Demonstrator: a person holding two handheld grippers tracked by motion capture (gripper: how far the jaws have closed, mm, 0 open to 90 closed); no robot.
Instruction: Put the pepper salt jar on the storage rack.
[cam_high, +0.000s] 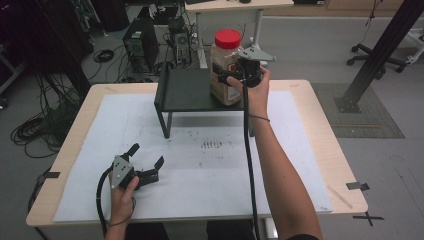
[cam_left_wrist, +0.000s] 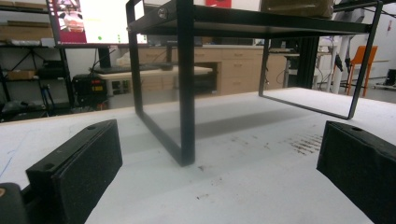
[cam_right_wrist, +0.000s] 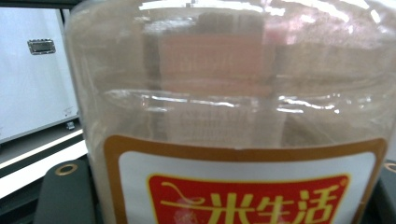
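A clear plastic jar (cam_high: 222, 57) with a red lid (cam_high: 228, 38) and tan contents stands on the right end of a black metal shelf (cam_high: 185, 90). My right gripper (cam_high: 226, 79) is shut on the jar's lower body from the right. In the right gripper view the jar (cam_right_wrist: 224, 116) and its red and yellow label sit between the black fingers (cam_right_wrist: 65, 196). My left gripper (cam_high: 147, 156) rests open on the table's front left with nothing in it. From its view the pads (cam_left_wrist: 77, 163) stand wide apart, facing the shelf's front leg (cam_left_wrist: 187, 93).
A white sheet (cam_high: 200, 195) covers the wooden table, with dark specks (cam_high: 211, 145) below the shelf. Beyond the table are a computer tower (cam_high: 141, 45), cables, a desk (cam_high: 235, 6) and a black slanted post (cam_high: 380, 50) at the right.
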